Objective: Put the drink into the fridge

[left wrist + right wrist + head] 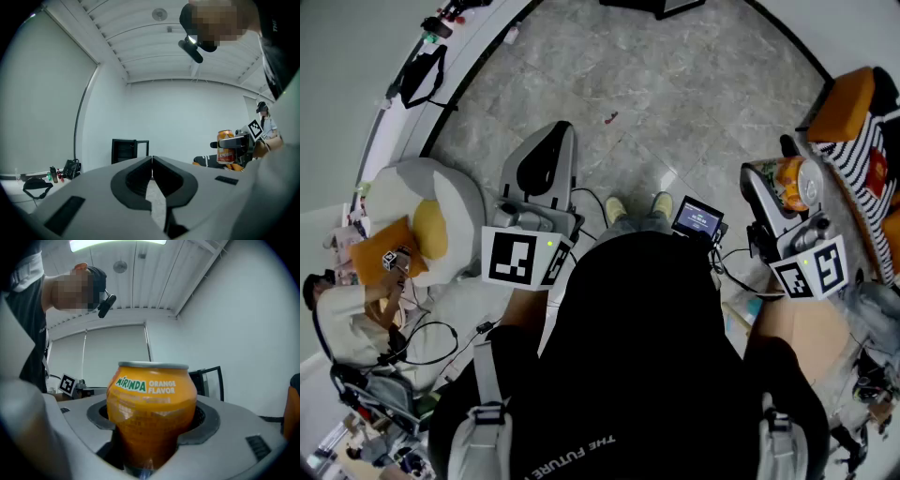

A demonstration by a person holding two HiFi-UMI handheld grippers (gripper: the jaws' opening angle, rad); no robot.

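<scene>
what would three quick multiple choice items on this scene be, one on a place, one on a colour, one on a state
1. Where is the can?
A. Between the jaws of the right gripper
B. In a basket
C. On a plate

2. What colour is the can's body?
A. Green
B. Orange
C. Blue

3. How do the jaws of the left gripper stand?
A. Wide apart
B. Closed on a bottle
C. Together, with nothing between them

Answers:
1. A: the right gripper view shows the can upright, with a jaw pressed against each side.
2. B: its body is orange all round, under a silver rim.
3. C: the left gripper view shows the two jaw tips meeting, with no object between them.
</scene>
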